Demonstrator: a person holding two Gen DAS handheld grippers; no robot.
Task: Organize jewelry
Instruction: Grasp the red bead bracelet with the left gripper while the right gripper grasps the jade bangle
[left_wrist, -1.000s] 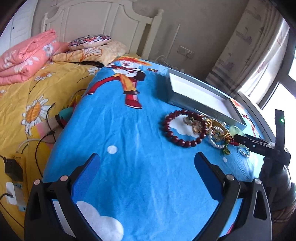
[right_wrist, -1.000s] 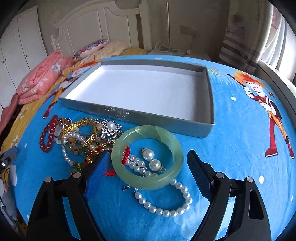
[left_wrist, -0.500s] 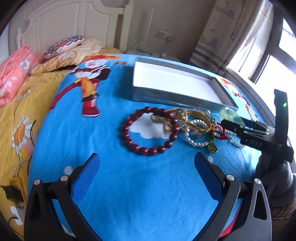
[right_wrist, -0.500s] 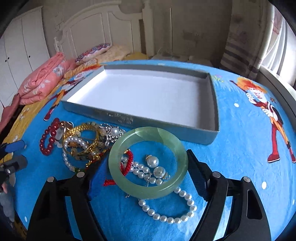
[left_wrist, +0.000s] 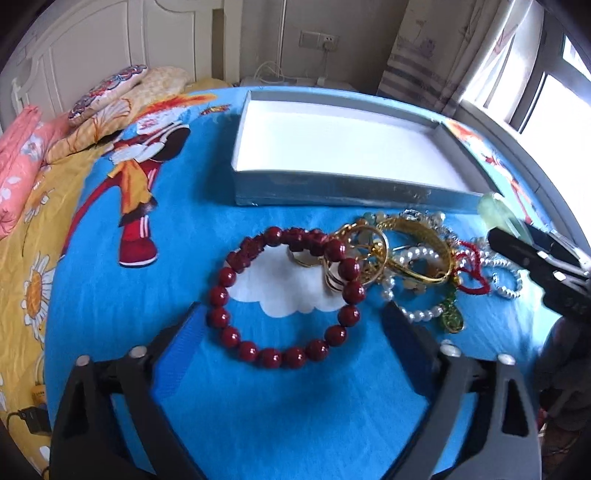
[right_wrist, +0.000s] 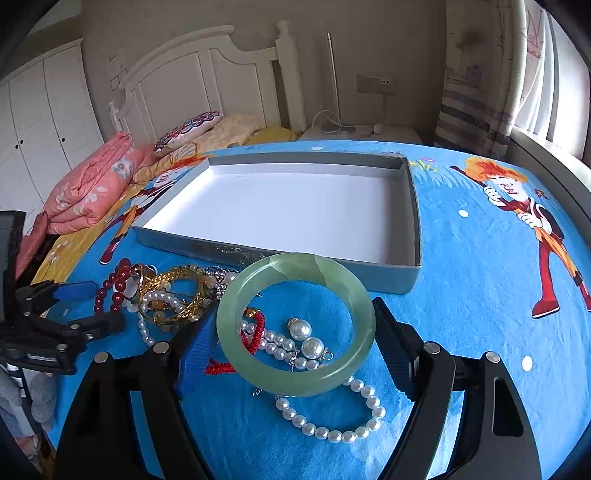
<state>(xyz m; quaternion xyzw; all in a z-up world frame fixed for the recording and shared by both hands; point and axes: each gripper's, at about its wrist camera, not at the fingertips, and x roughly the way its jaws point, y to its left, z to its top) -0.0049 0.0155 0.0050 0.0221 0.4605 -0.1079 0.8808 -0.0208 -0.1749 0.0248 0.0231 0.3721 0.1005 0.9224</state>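
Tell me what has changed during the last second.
The left gripper has moved toward the dark red bead bracelet, open around it. The right gripper has closed onto the pale green jade bangle. The grey shallow box stays empty; the other jewelry is unmoved.

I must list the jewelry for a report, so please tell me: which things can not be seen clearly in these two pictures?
- Green bangle: left wrist view, mostly hidden behind the right tool.
- Gold bangles: tangled with pearls in both views; their count is unclear.
- Red cord: right wrist view, partly covered by the bangle and a tool finger.
- Red bead bracelet: right wrist view, partly hidden by the left tool.
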